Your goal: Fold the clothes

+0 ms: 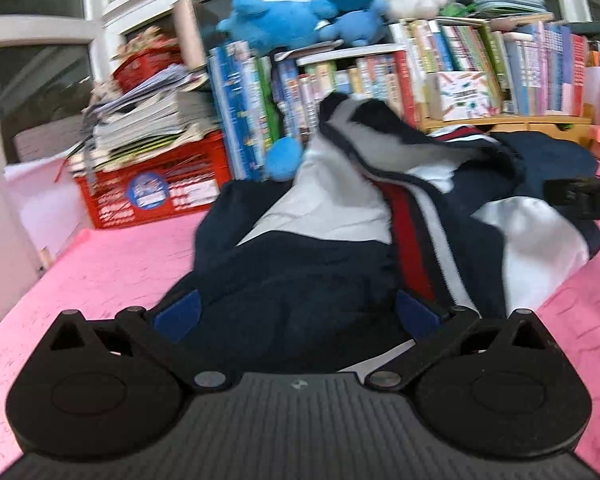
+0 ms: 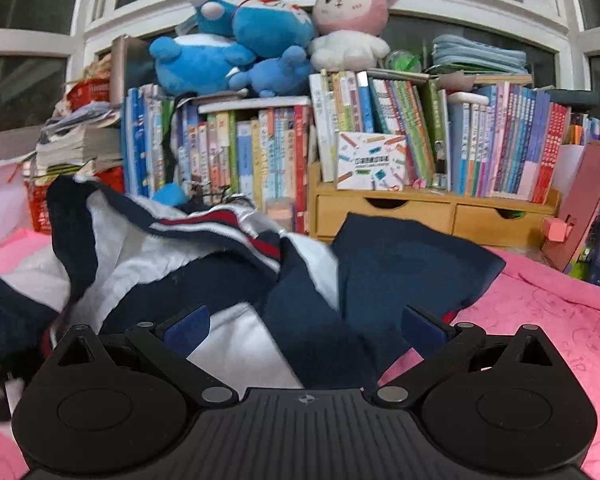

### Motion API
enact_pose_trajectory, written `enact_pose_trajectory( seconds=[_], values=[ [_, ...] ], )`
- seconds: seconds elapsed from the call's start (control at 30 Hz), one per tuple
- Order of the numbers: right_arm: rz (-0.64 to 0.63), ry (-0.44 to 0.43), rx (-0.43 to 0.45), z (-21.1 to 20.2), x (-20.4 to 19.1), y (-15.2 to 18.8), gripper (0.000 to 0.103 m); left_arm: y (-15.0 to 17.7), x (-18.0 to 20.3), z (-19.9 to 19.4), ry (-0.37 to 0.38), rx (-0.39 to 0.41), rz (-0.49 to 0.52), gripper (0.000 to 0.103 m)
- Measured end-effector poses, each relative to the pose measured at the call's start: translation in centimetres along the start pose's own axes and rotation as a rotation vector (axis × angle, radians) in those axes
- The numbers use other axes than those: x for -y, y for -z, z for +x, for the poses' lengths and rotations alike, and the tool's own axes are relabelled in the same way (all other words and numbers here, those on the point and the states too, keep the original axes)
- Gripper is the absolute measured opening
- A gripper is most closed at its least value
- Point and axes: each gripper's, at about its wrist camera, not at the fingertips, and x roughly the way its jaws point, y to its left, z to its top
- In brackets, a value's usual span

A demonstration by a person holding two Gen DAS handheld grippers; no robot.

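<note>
One crumpled jacket (image 1: 340,240), no clear axis

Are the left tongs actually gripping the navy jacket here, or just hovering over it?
Cannot tell. In the left wrist view the left tongs stand wide open with the jacket bunched between the fingers, but whether the pads press the cloth or hang above it is unclear.

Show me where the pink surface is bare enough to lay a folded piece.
Bare pink cover lies left of the jacket, before the red crate. Another patch lies right of it, before the wooden drawers. The middle is crowded with cloth.
</note>
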Motion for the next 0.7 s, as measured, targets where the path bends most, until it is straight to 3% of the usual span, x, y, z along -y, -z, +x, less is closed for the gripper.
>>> enact_pose_trajectory(
  seconds=[0.13,0.27,0.4,0.53,0.7],
  values=[
    [-0.077,0.022,0.018,-0.1,-1.4,0.3,0.103,-0.2,-3.4,-2.0,0.079,-0.009,-0.107,0.103],
    [-0.182,-0.062,0.027,-1.1,-3.8,1.2,0.103,-0.5,-5.5,-4.6,0.285,0.026,-0.199,0.103],
    [-0.381,-0.118,-0.002,-1.7,-9.0,3.7,0.103,-0.9,-6.6,-4.9,0.475,0.009,-0.289,0.103],
    [-0.506,-0.143,0.026,-3.3,-13.3,5.7,0.100,-1.1,-4.9,-4.5,0.456,-0.014,-0.232,0.103],
    [-0.493,-0.327,0.054,-5.8,-14.7,5.6,0.100,-1.0,-3.1,-3.1,0.379,-0.059,-0.154,0.103]
  ],
)
